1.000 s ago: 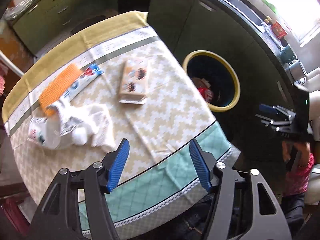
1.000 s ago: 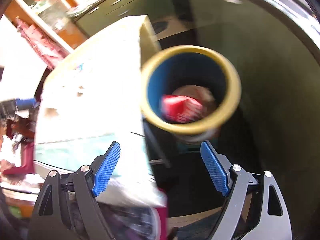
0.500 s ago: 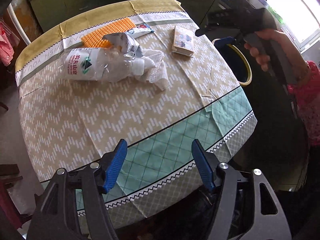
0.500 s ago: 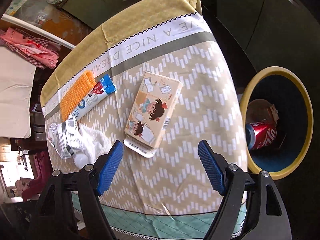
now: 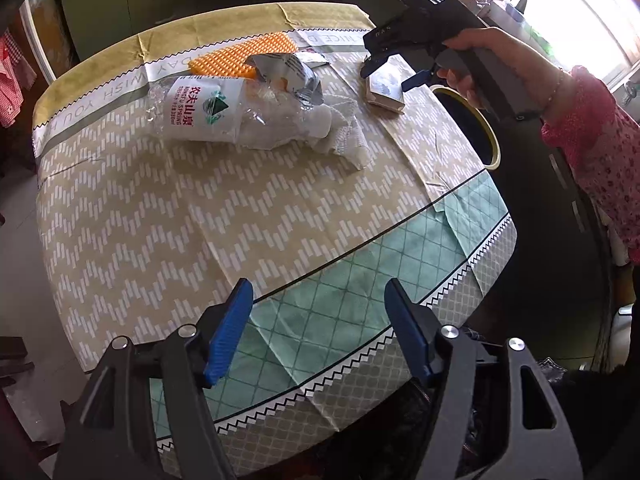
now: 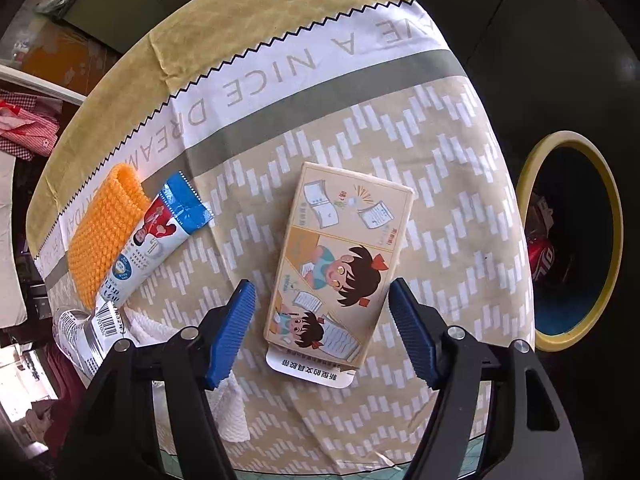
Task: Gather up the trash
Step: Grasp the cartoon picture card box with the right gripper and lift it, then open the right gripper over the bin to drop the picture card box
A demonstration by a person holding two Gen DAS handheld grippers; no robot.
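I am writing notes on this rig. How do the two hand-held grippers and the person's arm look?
Each gripper, left and right, has black angular arms with silver screws and blue ribbed fingertip pads. In the left view, the right gripper's grey handle shows. The sleeve is pink with a small floral print; a thin bracelet sits at the wrist.

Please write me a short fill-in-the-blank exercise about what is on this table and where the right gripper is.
1. The right gripper straddles the cartoon-printed ____, its jaws closing but not yet touching it.
2. The crushed plastic bottle lies on its ____.
3. Inside the yellow-rimmed bin lies a red ____.
4. The left gripper holds ____.

Missing words: box; side; can; nothing
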